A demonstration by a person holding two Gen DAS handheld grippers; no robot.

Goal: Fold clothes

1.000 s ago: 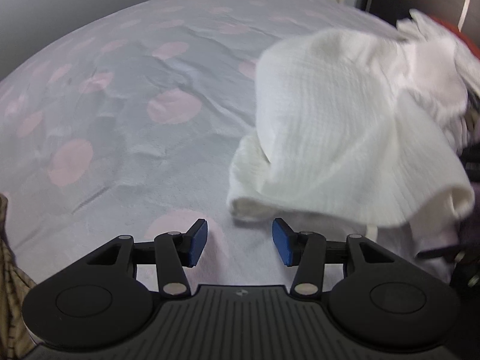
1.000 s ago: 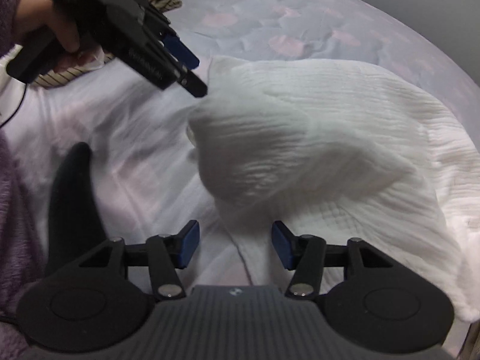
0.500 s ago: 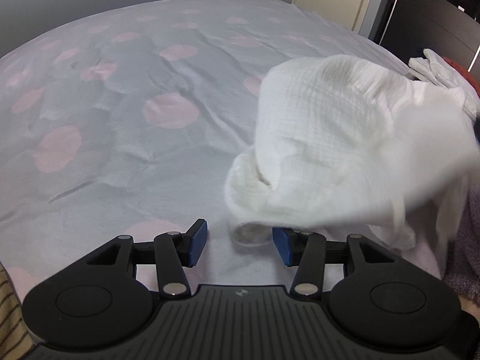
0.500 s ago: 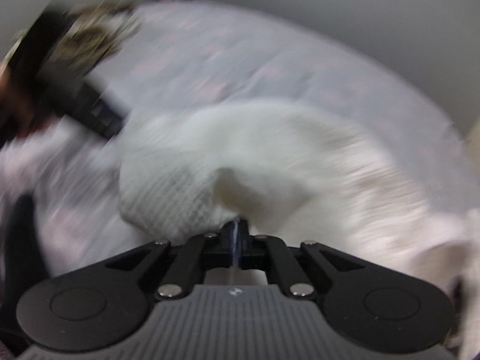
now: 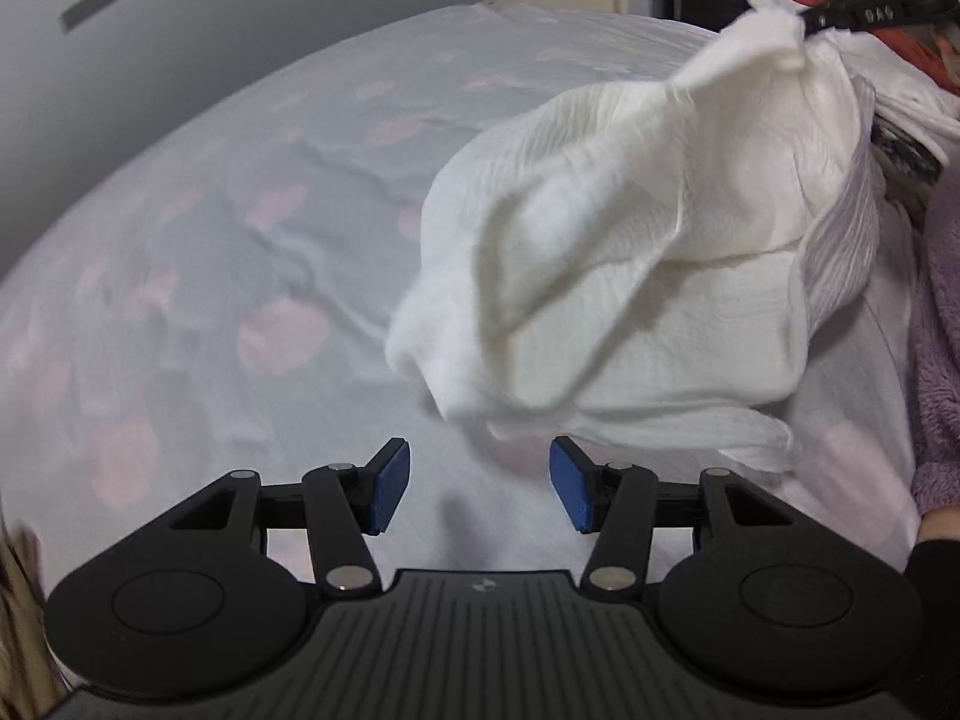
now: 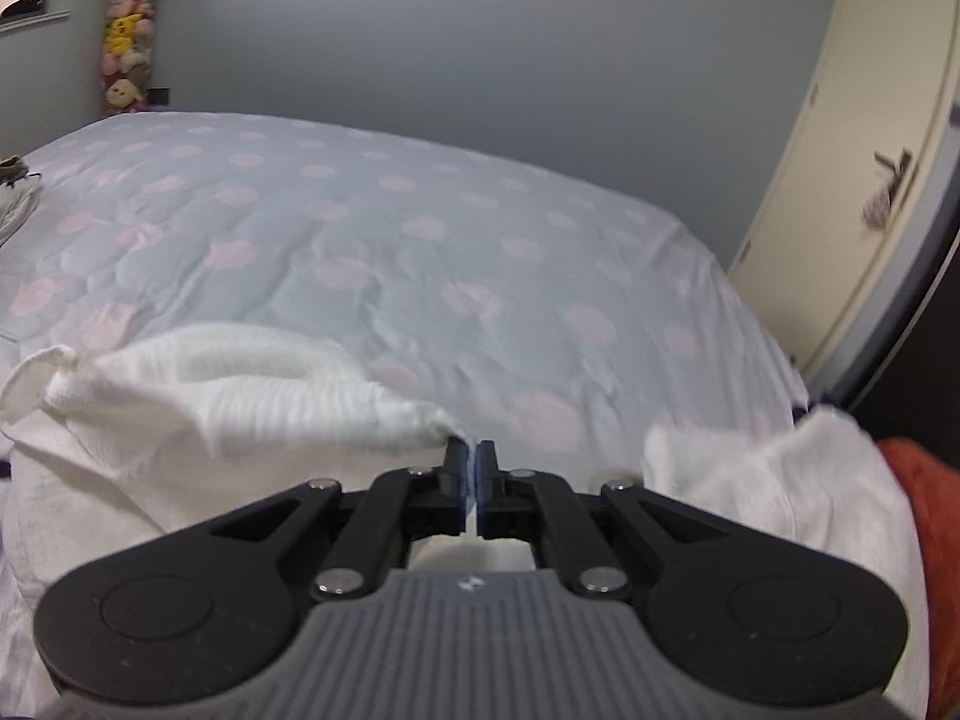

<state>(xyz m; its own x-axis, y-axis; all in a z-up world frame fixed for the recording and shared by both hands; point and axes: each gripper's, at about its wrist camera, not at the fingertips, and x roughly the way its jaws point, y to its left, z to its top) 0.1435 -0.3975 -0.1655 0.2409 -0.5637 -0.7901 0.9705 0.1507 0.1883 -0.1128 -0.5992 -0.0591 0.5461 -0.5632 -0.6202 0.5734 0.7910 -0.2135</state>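
Note:
A white crinkled garment (image 5: 630,276) hangs in a bunch over the bed, lifted by one corner at the upper right of the left wrist view. My right gripper (image 6: 470,468) is shut on that corner, and the white garment (image 6: 198,414) trails down to its left. In the left wrist view the right gripper (image 5: 822,21) shows as black fingers pinching the cloth's tip. My left gripper (image 5: 480,489) is open just below the garment's lowest fold, with only the bed cover between its blue pads (image 5: 390,492).
The bed (image 6: 420,228) has a pale grey cover with pink dots. More white cloth (image 6: 774,474) and a red item (image 6: 924,516) lie at the right. A purple fleece sleeve (image 5: 936,324) is at the right edge. Striped fabric (image 5: 15,606) sits at the left. A cream door (image 6: 840,180) stands beyond.
My right gripper shut on the garment's corner and lifted it up and to the right. The cloth now hangs stretched instead of lying heaped. My left gripper shifted slightly and stayed open.

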